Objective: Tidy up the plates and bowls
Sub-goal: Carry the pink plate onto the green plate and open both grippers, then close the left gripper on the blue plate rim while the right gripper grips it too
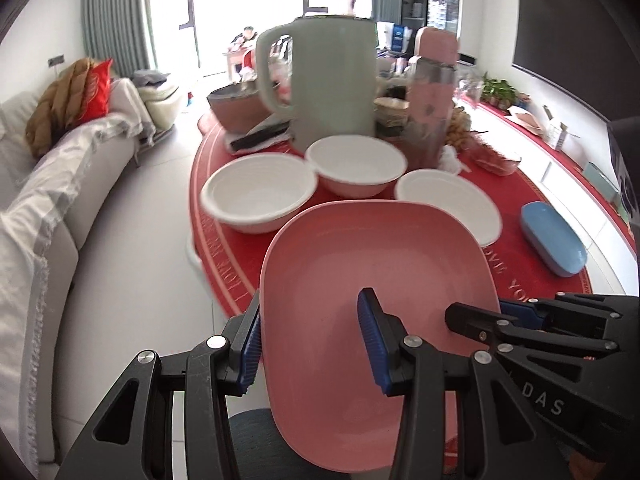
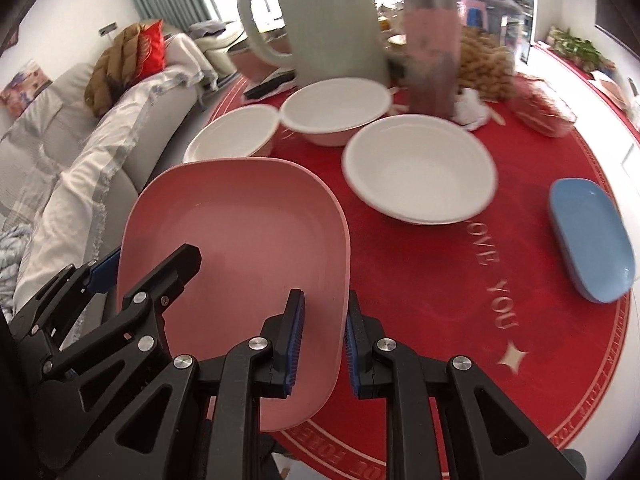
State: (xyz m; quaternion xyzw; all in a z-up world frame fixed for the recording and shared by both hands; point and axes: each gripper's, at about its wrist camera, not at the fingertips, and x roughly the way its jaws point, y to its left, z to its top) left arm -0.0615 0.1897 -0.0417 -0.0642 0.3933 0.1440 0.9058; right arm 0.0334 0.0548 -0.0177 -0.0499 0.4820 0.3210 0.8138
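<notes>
A pink plate (image 1: 372,264) (image 2: 240,216) hangs over the near left edge of the red table. My left gripper (image 1: 312,344) is open, with the plate's left rim between its fingers. My right gripper (image 2: 322,344) is shut on the plate's right rim; it also shows in the left wrist view (image 1: 480,320). Three white bowls (image 1: 258,196) (image 1: 356,170) (image 1: 452,204) stand behind the plate, also in the right wrist view (image 2: 234,134) (image 2: 334,110) (image 2: 420,168). A blue plate (image 1: 554,238) (image 2: 592,240) lies at the right.
A green kettle (image 1: 332,84) (image 2: 320,20) and a pink bottle (image 1: 432,92) (image 2: 434,36) stand behind the bowls, among snacks and clutter. The red tablecloth (image 2: 460,280) covers the round table. A grey sofa (image 1: 60,184) stands left, across the white floor.
</notes>
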